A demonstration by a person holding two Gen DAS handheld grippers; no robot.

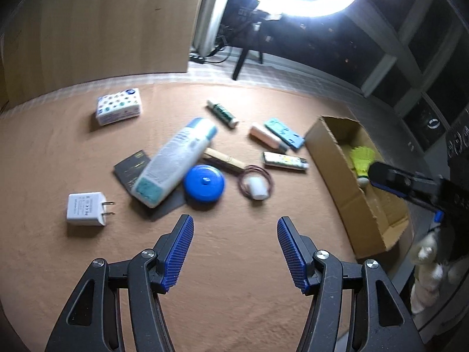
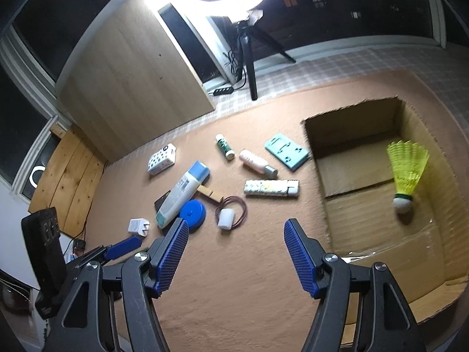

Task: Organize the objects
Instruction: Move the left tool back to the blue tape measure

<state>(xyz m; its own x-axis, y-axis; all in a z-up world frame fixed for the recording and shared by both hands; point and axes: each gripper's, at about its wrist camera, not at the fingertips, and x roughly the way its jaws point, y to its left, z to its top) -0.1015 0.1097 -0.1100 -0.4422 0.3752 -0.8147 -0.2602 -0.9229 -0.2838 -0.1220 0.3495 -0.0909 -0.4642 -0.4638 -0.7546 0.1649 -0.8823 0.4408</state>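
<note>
Loose items lie on a tan mat (image 1: 234,264): a white-and-teal bottle (image 1: 176,161), a blue round tape measure (image 1: 204,184), a white charger plug (image 1: 85,209), a white cap inside a red cord loop (image 1: 256,187) and a tissue pack (image 1: 118,109). A cardboard box (image 2: 366,182) on the right holds a yellow shuttlecock (image 2: 406,170). My left gripper (image 1: 235,252) hovers open over bare mat in front of the tape measure. My right gripper (image 2: 236,256) is open too, empty, between the pile and the box.
Further back lie a green tube (image 1: 222,113), a pink bottle (image 1: 268,138), a teal card (image 1: 283,133), a patterned stick (image 1: 285,161) and a wooden clip (image 1: 224,159). A ring light on a tripod (image 2: 249,58) and a wooden panel (image 1: 102,23) stand behind the mat.
</note>
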